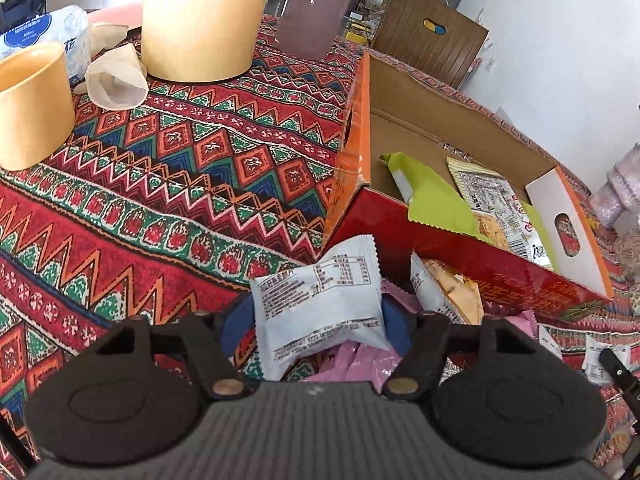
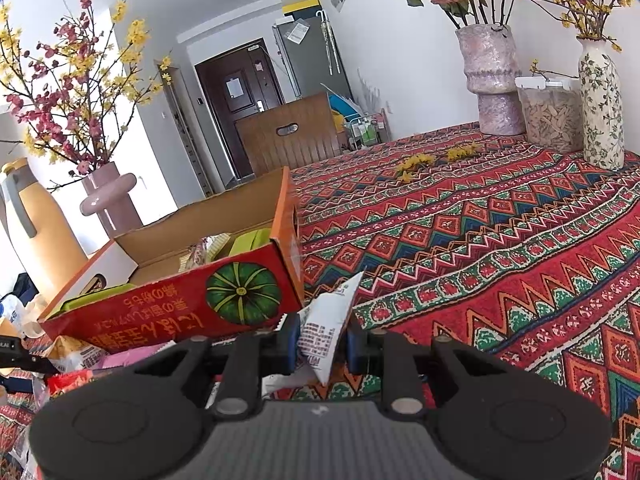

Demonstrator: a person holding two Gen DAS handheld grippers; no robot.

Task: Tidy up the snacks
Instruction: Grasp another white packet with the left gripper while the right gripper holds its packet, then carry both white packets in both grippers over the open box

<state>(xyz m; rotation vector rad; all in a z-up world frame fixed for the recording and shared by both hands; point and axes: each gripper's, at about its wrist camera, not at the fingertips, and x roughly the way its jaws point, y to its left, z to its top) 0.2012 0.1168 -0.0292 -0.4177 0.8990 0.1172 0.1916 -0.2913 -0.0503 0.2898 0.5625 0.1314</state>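
My left gripper point(image 1: 318, 320) is shut on a white snack packet point(image 1: 320, 296), held above pink packets point(image 1: 356, 360) in front of the red cardboard box point(image 1: 440, 248). The box holds a green packet point(image 1: 436, 196) and printed packets point(image 1: 492, 200). An orange-white packet point(image 1: 448, 292) lies against the box front. My right gripper point(image 2: 322, 340) is shut on another white snack packet point(image 2: 326, 328), held edge-on beside the box's near right corner point(image 2: 240, 296). Loose packets point(image 2: 76, 356) lie at the left of the right wrist view.
Yellow cylindrical containers point(image 1: 200, 20) point(image 1: 32, 108), a tissue pack point(image 1: 44, 32) and a pink vase point(image 1: 316, 8) stand on the patterned tablecloth point(image 1: 180, 168). Vases point(image 2: 492, 80) point(image 2: 600, 108) and a jar point(image 2: 552, 116) stand at the far right. A wooden chair point(image 2: 292, 140) stands behind.
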